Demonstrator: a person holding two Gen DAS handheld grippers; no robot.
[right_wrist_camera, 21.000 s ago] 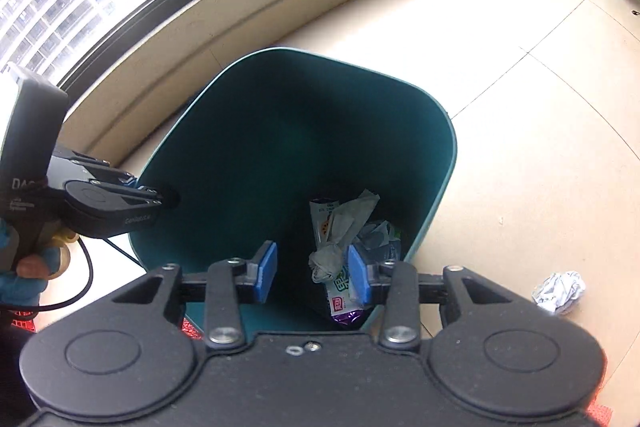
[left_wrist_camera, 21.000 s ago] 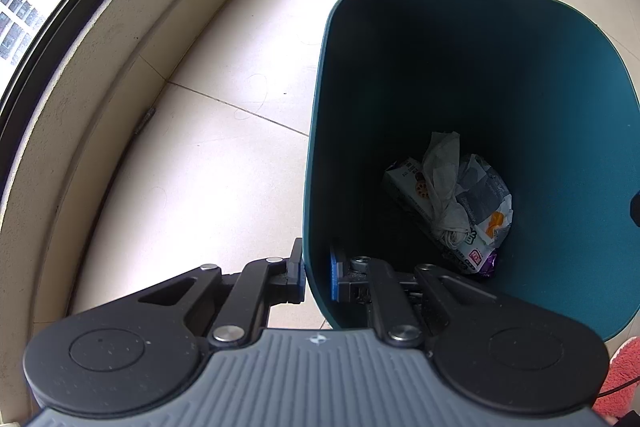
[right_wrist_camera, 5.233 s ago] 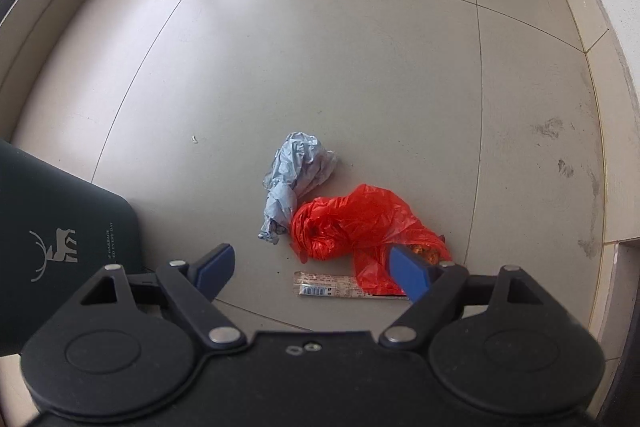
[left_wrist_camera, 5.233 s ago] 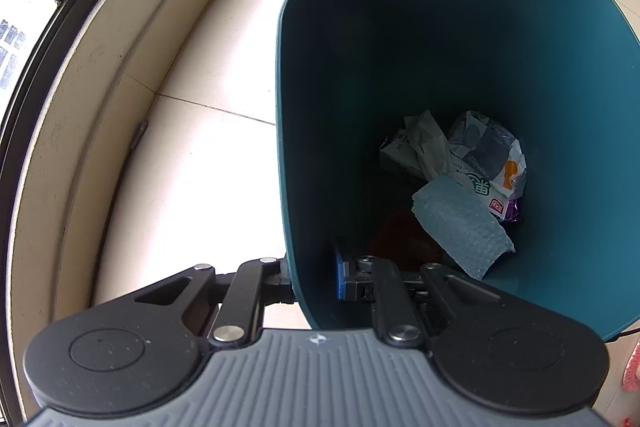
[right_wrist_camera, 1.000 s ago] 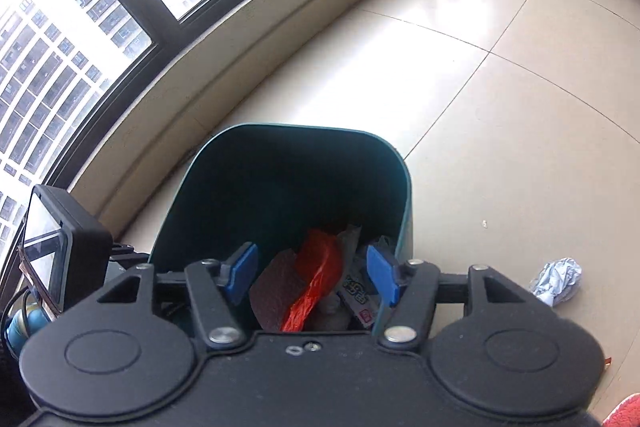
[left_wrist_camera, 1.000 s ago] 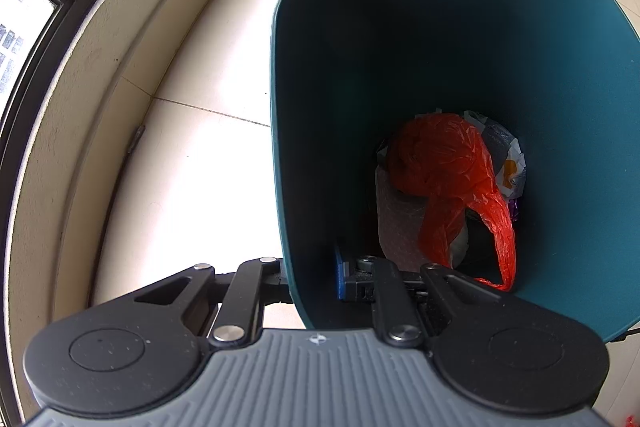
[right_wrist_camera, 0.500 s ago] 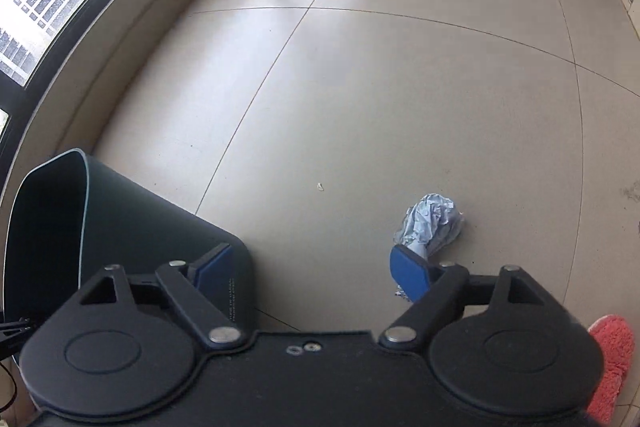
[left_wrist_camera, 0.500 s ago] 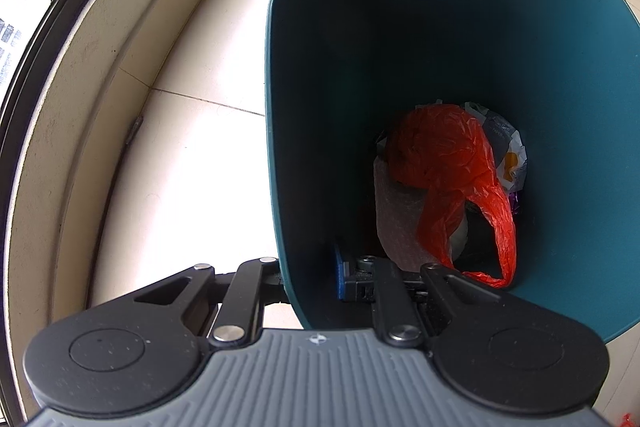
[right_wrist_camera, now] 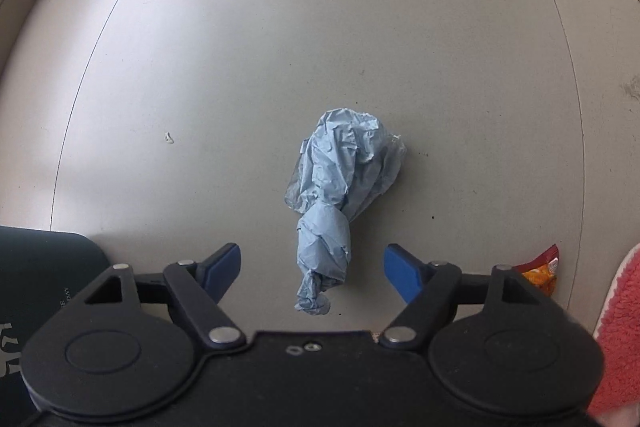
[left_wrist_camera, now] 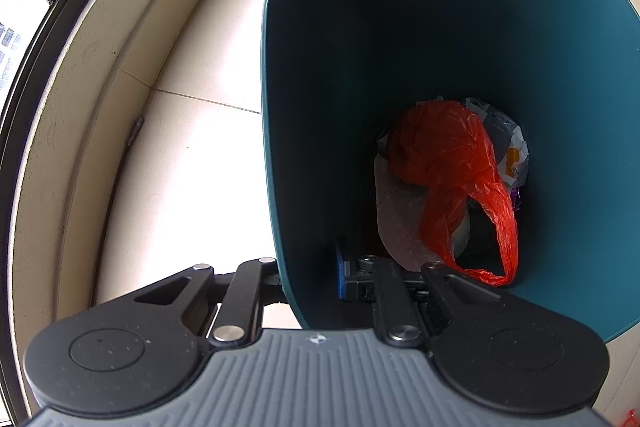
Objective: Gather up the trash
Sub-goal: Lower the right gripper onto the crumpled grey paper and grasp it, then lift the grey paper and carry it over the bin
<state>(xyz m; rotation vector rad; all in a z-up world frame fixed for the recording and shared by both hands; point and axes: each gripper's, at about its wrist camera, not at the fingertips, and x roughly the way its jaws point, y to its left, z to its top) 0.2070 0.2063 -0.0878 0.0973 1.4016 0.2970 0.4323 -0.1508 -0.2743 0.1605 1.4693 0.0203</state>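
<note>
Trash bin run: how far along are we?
Done: the red plastic bag lies inside the teal bin, on top of wrappers and other trash. In hand: the left gripper is clamped on the bin's wall; the right gripper is open, empty, with its fingers either side of the crumpled blue paper on the floor. Left: that paper, plus an orange snack wrapper at the right edge.

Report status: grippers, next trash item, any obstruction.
Left gripper shut on bin wall. Right gripper open, jaws flanking blue crumpled bag on floor. Path unobstructed; snack wrapper off right.
</note>
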